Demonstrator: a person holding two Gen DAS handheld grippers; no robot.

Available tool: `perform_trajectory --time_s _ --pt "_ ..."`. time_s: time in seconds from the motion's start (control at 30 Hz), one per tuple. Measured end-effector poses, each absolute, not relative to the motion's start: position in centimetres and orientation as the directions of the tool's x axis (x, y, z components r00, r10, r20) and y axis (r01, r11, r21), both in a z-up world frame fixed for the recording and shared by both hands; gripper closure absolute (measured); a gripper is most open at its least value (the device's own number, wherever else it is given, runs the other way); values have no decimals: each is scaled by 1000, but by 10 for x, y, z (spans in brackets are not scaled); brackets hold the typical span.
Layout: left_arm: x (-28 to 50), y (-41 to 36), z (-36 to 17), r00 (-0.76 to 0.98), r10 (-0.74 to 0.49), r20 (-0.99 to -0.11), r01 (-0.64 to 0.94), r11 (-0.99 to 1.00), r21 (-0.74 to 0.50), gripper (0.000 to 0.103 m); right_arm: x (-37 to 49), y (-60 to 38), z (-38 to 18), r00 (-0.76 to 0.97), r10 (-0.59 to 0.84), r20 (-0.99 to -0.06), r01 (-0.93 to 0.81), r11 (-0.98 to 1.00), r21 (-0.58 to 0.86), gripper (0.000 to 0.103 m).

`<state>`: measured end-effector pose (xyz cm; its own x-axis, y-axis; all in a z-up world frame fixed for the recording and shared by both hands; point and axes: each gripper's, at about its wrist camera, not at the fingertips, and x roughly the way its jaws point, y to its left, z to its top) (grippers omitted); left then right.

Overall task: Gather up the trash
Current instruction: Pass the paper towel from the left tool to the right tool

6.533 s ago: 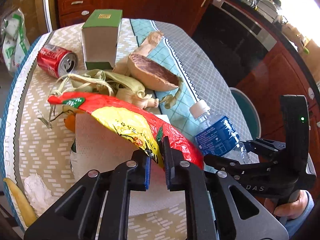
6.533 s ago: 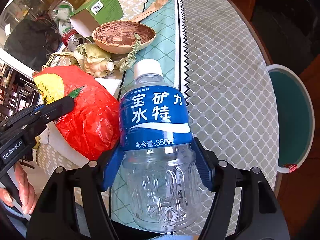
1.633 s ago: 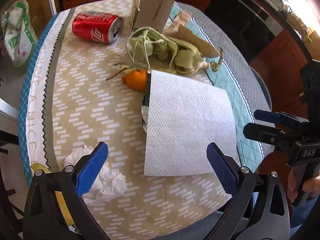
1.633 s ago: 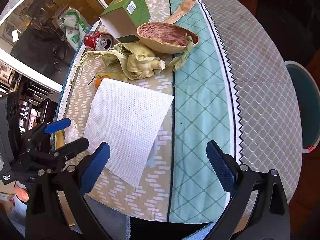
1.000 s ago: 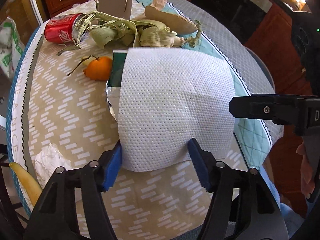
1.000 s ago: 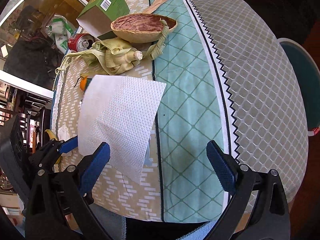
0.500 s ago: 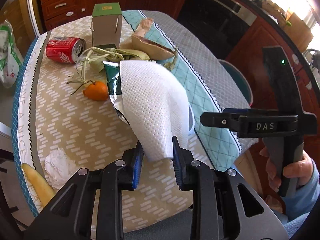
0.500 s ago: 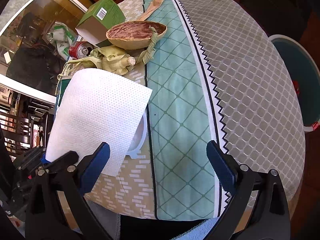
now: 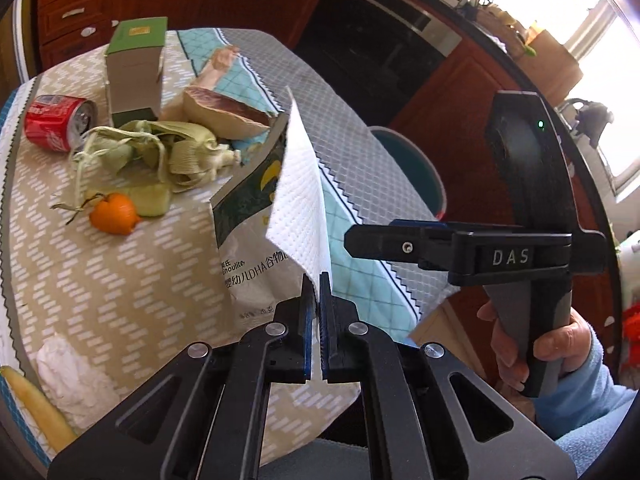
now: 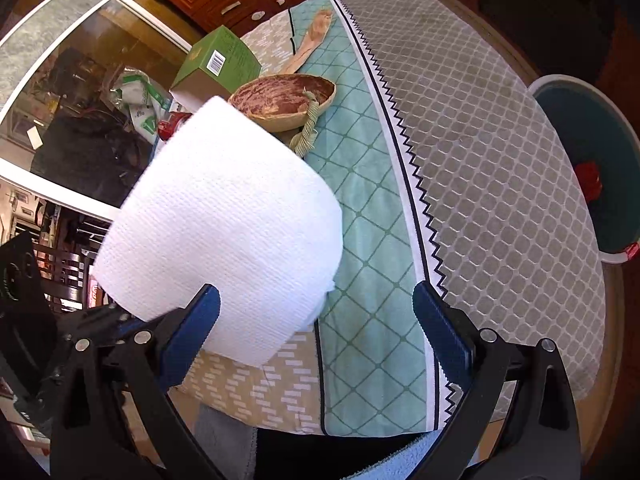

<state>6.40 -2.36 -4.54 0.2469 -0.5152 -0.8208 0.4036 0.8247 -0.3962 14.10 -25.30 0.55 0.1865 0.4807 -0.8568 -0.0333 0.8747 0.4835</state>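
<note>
Two hand-held grippers work over the round tabletop [image 9: 120, 280]. Taking the foil snack bag [image 9: 248, 248] as landmark: far to its left lies a red soda can [image 9: 56, 122], with a green box [image 9: 136, 68] behind it; nearer on the left are corn husks [image 9: 160, 152] and a small orange fruit [image 9: 112, 218]. A crumpled tissue [image 9: 68, 372] sits at the tabletop's near left edge. Directly over the bag, the left hand-held gripper [image 9: 316, 312] is clamped on the lower edge of a white paper towel [image 9: 300, 200], which hangs lifted clear of the cloth. Right of the bag, the right hand-held gripper [image 10: 316, 332] hovers with jaws spread wide and nothing between them. Further right, beyond the tabletop's edge, stands a teal bin [image 10: 592, 160].
</note>
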Motion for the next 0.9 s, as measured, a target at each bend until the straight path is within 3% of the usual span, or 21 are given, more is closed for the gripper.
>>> perform_trajectory --time_s 0.33,0.4,0.47,0.7,0.9 --pt "90 -46 -59 247 -498 -831 360 843 -399 97 146 -288 8 225 474 -851 27 870 492 10" --pt "98 -49 -62 246 -485 -839 350 852 -390 86 146 -298 1 221 480 -849 55 863 502 10" --pt "101 -55 -61 265 -460 -848 338 868 -365 53 146 -308 -5 224 484 -846 79 856 510 10" --pt "102 -78 -55 289 -453 -843 378 863 -334 55 153 -331 -10 230 493 -839 118 842 527 10" --pt "100 -106 -65 196 -497 -846 437 816 -378 58 166 -337 11 278 521 -807 84 824 561 10"
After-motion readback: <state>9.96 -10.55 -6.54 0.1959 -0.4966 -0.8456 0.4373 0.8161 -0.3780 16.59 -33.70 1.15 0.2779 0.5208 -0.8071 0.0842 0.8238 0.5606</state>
